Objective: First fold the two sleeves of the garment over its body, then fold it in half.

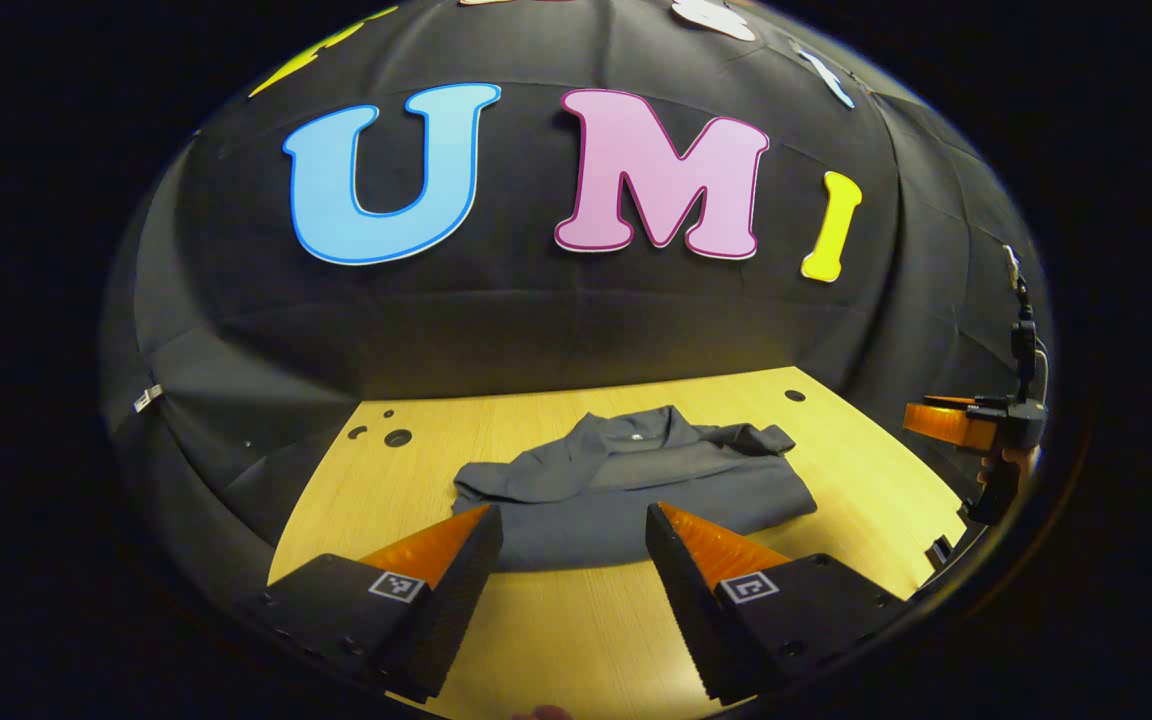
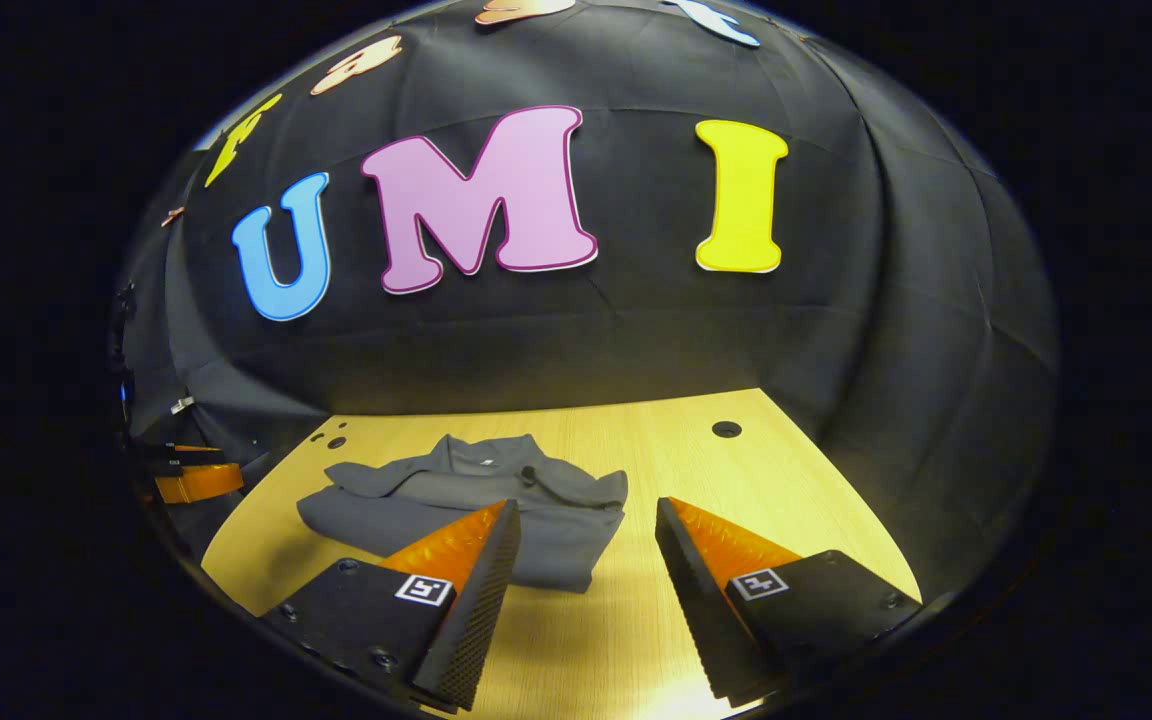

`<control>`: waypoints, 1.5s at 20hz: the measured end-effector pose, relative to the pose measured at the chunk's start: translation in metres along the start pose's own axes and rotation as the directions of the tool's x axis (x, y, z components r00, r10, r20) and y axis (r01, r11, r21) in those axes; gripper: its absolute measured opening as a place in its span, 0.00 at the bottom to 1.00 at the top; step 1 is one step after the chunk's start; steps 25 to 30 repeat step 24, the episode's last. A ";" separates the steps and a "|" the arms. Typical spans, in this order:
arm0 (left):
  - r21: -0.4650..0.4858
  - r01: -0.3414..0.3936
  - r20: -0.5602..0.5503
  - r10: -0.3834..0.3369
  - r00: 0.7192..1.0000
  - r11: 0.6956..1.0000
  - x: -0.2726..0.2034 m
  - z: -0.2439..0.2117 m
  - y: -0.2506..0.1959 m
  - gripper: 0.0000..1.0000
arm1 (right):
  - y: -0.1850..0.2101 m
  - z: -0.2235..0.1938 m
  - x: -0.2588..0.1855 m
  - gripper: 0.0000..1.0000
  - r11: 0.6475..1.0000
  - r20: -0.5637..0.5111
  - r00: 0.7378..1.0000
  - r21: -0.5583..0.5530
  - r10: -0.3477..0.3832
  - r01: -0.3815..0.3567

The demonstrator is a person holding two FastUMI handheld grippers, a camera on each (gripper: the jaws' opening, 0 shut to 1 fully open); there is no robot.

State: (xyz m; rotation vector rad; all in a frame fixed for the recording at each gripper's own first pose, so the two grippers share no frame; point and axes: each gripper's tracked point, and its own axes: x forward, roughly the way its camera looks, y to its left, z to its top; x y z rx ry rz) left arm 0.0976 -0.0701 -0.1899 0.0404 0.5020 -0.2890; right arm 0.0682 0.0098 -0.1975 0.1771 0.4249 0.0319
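Note:
A grey collared garment (image 1: 626,485) lies on the wooden table (image 1: 576,620), folded into a compact bundle with its collar at the far side. In the left gripper view my left gripper (image 1: 574,520) is open just in front of the garment's near edge, with nothing between its fingers. In the right gripper view the garment (image 2: 476,505) lies left of centre, and my right gripper (image 2: 586,515) stands open by its near right corner, holding nothing. The right gripper (image 1: 976,425) also shows far off at the right edge of the left gripper view.
The table has small round holes at its far left (image 1: 398,437) and far right (image 1: 794,395). The black cloth wall closes off the back and sides. In the right gripper view the left gripper (image 2: 191,480) shows at the far left beside the table's edge.

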 end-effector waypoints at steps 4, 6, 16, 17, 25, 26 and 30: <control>-0.005 0.025 -0.040 -0.025 0.999 1.000 -0.018 -0.012 -0.014 0.92 | 0.020 -0.015 -0.017 0.87 0.997 -0.018 0.997 -0.008 0.071 -0.071; -0.003 0.044 -0.053 -0.044 0.998 0.999 -0.021 -0.017 -0.023 0.92 | 0.029 -0.020 -0.026 0.88 0.995 -0.021 0.995 -0.009 0.102 -0.102; -0.020 0.016 -0.132 -0.018 0.991 1.000 -0.009 -0.040 -0.037 0.92 | 0.065 -0.039 -0.049 0.95 0.975 -0.032 0.976 -0.039 0.216 -0.217; -0.015 0.012 -0.143 -0.014 0.990 1.000 -0.010 -0.043 -0.038 0.92 | 0.066 -0.040 -0.047 0.95 0.974 -0.034 0.975 -0.046 0.220 -0.221; 0.008 0.018 -0.192 -0.016 0.981 1.000 -0.004 -0.058 -0.046 0.92 | 0.074 -0.054 -0.042 0.97 0.967 -0.054 0.968 -0.055 0.247 -0.250; 0.008 0.018 -0.192 -0.016 0.981 1.000 -0.004 -0.058 -0.046 0.92 | 0.074 -0.054 -0.042 0.97 0.967 -0.054 0.968 -0.055 0.247 -0.250; 0.008 0.018 -0.192 -0.016 0.981 1.000 -0.004 -0.058 -0.046 0.92 | 0.074 -0.054 -0.042 0.97 0.967 -0.054 0.968 -0.055 0.247 -0.250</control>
